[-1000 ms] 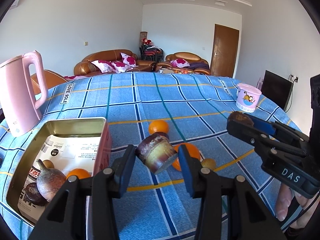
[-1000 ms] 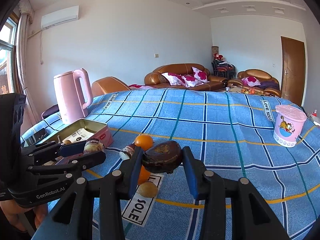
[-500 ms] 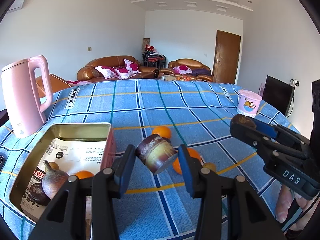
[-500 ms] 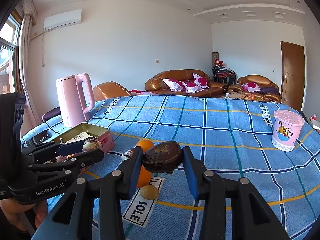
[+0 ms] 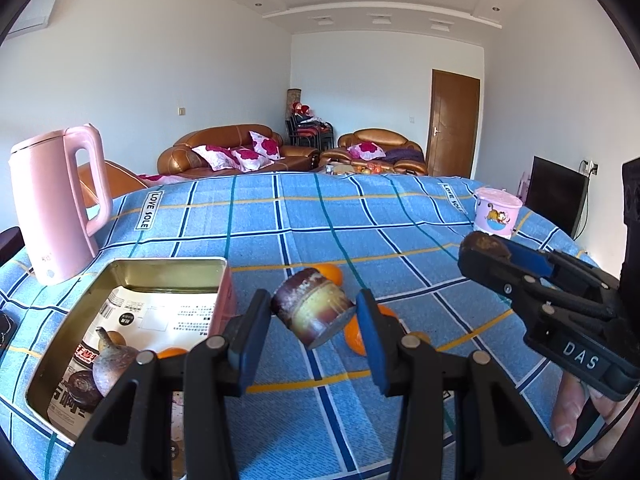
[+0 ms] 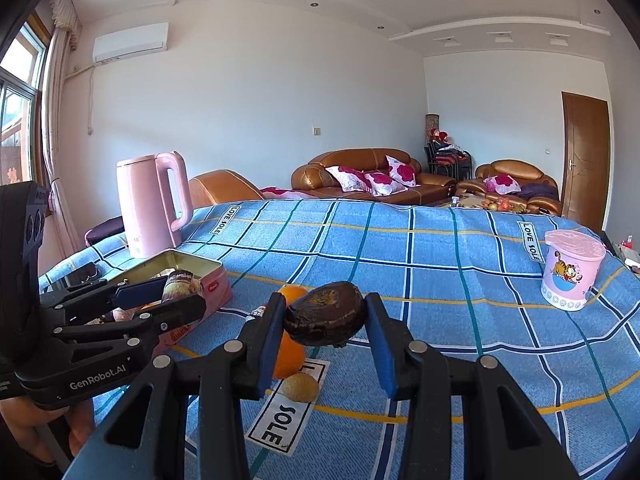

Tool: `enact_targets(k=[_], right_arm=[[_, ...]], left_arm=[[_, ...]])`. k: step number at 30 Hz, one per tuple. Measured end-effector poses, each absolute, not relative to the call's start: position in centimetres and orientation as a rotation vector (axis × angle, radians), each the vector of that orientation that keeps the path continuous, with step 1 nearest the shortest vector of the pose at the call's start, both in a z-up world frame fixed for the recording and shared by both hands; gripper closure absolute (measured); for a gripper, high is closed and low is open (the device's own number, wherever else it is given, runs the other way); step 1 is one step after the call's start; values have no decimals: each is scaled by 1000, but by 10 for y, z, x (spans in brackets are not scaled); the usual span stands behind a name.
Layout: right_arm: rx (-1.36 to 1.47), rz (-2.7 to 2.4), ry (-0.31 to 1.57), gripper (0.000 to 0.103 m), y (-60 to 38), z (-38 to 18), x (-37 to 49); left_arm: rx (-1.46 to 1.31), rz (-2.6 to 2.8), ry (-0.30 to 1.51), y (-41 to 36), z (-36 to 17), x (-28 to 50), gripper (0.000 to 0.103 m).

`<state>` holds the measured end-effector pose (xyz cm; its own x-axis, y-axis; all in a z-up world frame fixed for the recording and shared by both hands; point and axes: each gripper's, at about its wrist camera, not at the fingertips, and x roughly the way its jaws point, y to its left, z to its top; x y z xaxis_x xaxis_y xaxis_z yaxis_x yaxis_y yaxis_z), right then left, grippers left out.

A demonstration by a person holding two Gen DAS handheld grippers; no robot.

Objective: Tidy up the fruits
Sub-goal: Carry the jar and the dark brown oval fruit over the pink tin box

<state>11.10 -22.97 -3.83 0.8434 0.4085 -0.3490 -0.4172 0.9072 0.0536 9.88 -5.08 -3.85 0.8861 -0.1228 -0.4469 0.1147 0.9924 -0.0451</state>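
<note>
The left gripper (image 5: 314, 320) was pinched on a mottled purple-and-tan fruit (image 5: 312, 308), which sat tilted between the blue pads and clear of the cloth (image 5: 360, 216). The right gripper (image 6: 325, 322) was clamped on a dark brown, flattish fruit (image 6: 325, 314), also lifted off the table. In the left wrist view the right gripper came in from the right edge, its tips closed on that same dark fruit, with a hand (image 5: 580, 412) just showing beneath it.

Left of the left gripper stood an open tin (image 5: 120, 280) with pink sides, a printed sheet (image 5: 160, 316) lying inside. In the tin lay a brownish bulb-shaped fruit (image 5: 110, 364) with a stalk, a dark round one (image 5: 82, 390) beside it, and an orange (image 5: 172, 353) partly hidden behind the gripper arm.

On the cloth past the grippers lay two more oranges — one farther back (image 6: 292, 294), one nearer (image 6: 288, 354) — and a small tan fruit (image 6: 301, 387) just in front of the nearer one, resting on a "SOLE" label.

A pink kettle (image 5: 56, 208) stood behind the tin, near the table's far left edge. A pink lidded cup (image 6: 570, 274) with a cartoon cat stood well apart on the right. Brown sofas (image 6: 368, 178) lined the far wall.
</note>
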Motion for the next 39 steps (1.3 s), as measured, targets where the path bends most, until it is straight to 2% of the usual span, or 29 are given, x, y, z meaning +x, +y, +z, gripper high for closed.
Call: enact_targets(k=[25, 39], right_arm=[[-44, 427, 293, 61, -229, -34, 99], [-69, 497, 288, 60, -201, -32, 94]], left_arm=[[8, -90, 381, -49, -33, 80, 57], [-25, -20, 367, -13, -24, 64, 57]])
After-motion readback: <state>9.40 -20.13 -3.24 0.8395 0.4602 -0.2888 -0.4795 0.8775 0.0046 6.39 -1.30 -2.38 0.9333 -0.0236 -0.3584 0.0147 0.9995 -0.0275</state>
